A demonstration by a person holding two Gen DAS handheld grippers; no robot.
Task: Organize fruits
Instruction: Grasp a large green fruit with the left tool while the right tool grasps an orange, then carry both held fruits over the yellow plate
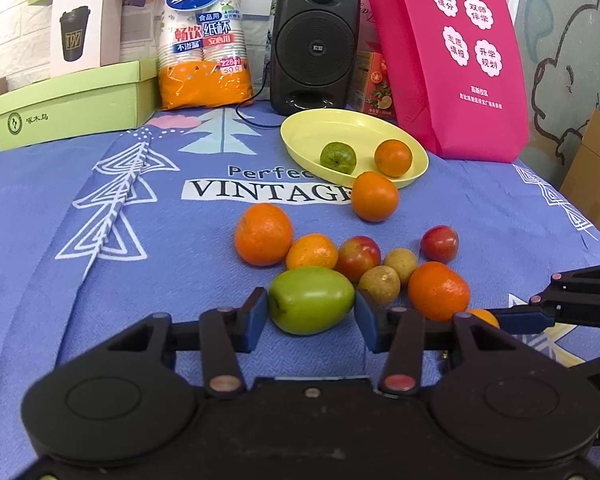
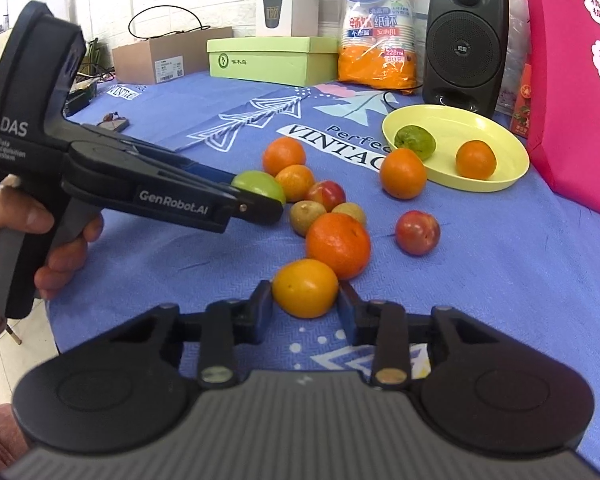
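Note:
My left gripper [image 1: 311,316] has its blue pads on both sides of a large green fruit [image 1: 311,300] on the blue cloth; they look closed on it. My right gripper [image 2: 305,305] is closed on a yellow-orange citrus [image 2: 305,288]. Several oranges, red plums and small brown fruits lie in a cluster [image 1: 356,256] just beyond. A yellow plate [image 1: 352,128] farther back holds a green fruit [image 1: 338,157] and an orange [image 1: 393,157]. Another orange [image 1: 375,196] rests against the plate's near rim. The left gripper also shows in the right wrist view [image 2: 260,196].
At the back stand a green box [image 1: 68,104], a pack of paper cups [image 1: 204,36], a black speaker [image 1: 315,40] with a cable, and a pink bag [image 1: 452,52]. A cardboard box [image 2: 168,56] sits far left. The table edge [image 2: 56,320] drops off at left.

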